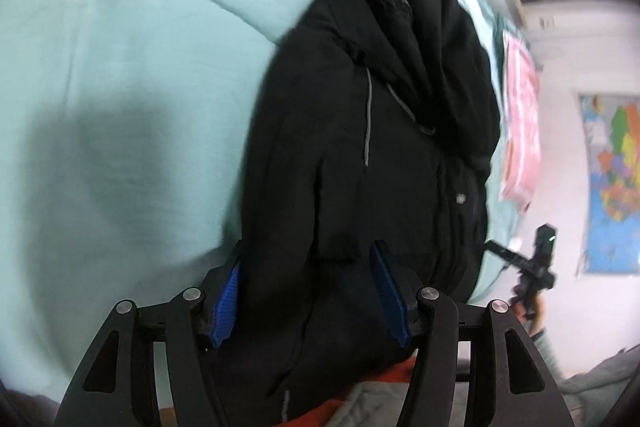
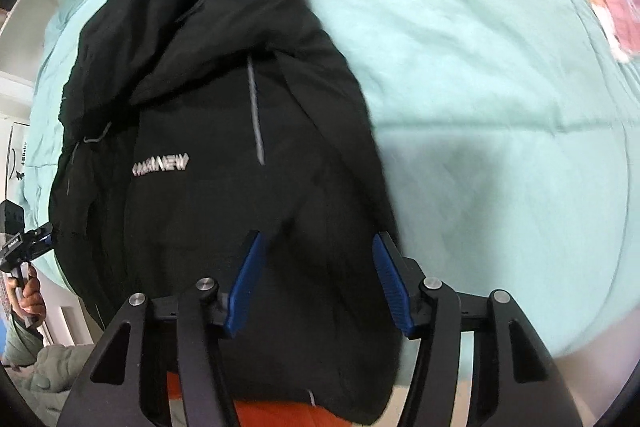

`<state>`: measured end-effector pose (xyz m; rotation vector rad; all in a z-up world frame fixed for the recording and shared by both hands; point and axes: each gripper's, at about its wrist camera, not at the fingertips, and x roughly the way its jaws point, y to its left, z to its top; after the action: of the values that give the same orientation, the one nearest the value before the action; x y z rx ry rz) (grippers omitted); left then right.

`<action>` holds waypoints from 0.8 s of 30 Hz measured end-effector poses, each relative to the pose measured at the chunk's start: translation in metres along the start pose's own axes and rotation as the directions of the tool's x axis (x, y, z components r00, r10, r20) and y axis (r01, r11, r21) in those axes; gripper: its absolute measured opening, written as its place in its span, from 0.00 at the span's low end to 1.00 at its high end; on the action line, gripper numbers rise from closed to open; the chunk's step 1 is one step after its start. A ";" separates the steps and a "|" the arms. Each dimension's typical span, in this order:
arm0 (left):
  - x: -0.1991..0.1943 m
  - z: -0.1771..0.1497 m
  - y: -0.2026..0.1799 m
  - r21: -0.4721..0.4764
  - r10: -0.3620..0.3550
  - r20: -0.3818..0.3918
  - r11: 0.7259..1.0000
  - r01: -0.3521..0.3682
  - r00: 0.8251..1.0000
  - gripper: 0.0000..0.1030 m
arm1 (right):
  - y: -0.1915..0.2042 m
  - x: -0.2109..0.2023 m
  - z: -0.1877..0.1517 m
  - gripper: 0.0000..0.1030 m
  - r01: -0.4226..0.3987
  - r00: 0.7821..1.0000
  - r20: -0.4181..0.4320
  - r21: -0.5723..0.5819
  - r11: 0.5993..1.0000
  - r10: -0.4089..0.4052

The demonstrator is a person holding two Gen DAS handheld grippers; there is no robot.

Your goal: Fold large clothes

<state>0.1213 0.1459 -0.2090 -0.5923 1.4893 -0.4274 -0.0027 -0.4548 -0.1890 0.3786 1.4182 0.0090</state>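
Black hooded padded jacket (image 1: 360,167) lies lengthwise on the mint-green bedsheet (image 1: 120,67), hood up at 12 o'clock. Left gripper (image 1: 306,297) and right gripper (image 2: 316,281) both spread wide over the hem, holding nothing. Looks like the grab-the-hem step; next they'd need to pinch both bottom corners.

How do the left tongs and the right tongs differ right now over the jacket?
The left tongs sit over the side of the black jacket bearing a small pale button, its edge toward the light green bedspread; the right tongs sit over the side with the white logo. The left tongs' left pad lies at the jacket's edge; both right pads frame black fabric. Both are open, with blue pads, near the hem.
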 end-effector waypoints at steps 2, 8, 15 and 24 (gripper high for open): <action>0.007 0.001 0.002 -0.001 0.019 -0.023 1.000 -0.019 1.000 0.59 | -0.006 -0.003 -0.013 0.58 -0.006 1.000 -0.011 0.014 1.000 0.006; 0.022 0.003 0.006 0.007 0.050 -0.066 0.999 -0.050 0.997 0.61 | -0.025 0.011 -0.041 0.59 0.033 0.998 -0.062 0.058 0.998 -0.029; 0.007 0.007 -0.019 0.041 -0.138 -0.090 0.989 0.142 0.986 0.61 | -0.014 0.013 -0.049 0.32 -0.165 0.985 -0.030 0.082 0.983 0.168; -0.003 0.031 -0.092 0.177 -0.278 -0.098 0.940 0.292 0.956 0.61 | 0.021 -0.034 -0.024 0.22 -0.389 0.916 0.103 0.007 0.921 0.387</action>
<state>0.1607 0.0784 -0.1508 -0.6482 1.4142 -0.8153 -0.0270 -0.4367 -0.1536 0.6707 1.2257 0.2916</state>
